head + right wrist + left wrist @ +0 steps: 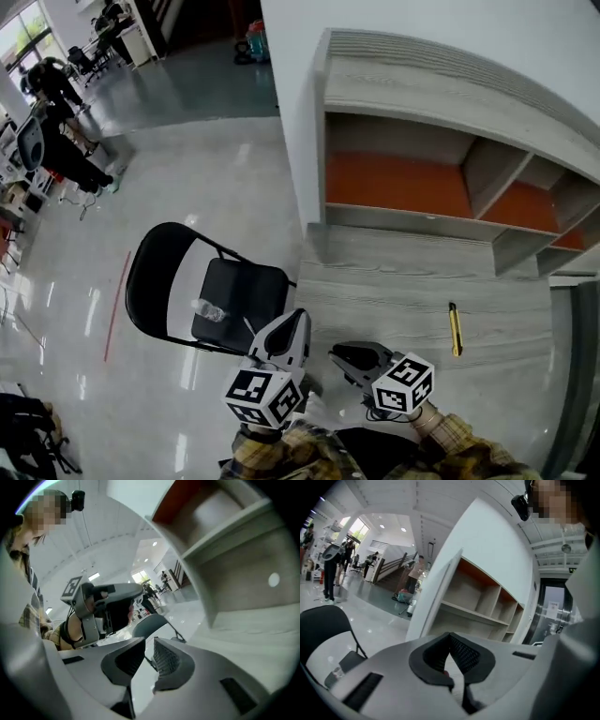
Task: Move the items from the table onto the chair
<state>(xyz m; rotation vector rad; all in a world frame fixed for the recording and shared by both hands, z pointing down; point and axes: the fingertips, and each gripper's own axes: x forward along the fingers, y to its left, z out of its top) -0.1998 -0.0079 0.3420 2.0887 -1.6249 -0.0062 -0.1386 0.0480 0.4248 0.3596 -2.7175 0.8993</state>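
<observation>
Left gripper (299, 319) and right gripper (337, 355) are held close to the body between chair and table, judged to be between trips. The left jaws are seen pressed together at the tips, the right narrowly apart; nothing is gripped. A slim yellow tool (455, 328), probably a cutter, is left on the grey wood-grain table (394, 281). A clear crinkled bottle (210, 310) is already laid on the black padded folding chair (155, 272).

Sleeves (461, 442) are yellow-brown plaid. My left gripper (296, 321) has a light grey shell, black ribbed pads (465, 654) and a white marker cube (263, 397) with black squares. My right gripper (339, 354) has the same grey shell, dark jaw tips and a matching cube. Black head camera (519, 506).
</observation>
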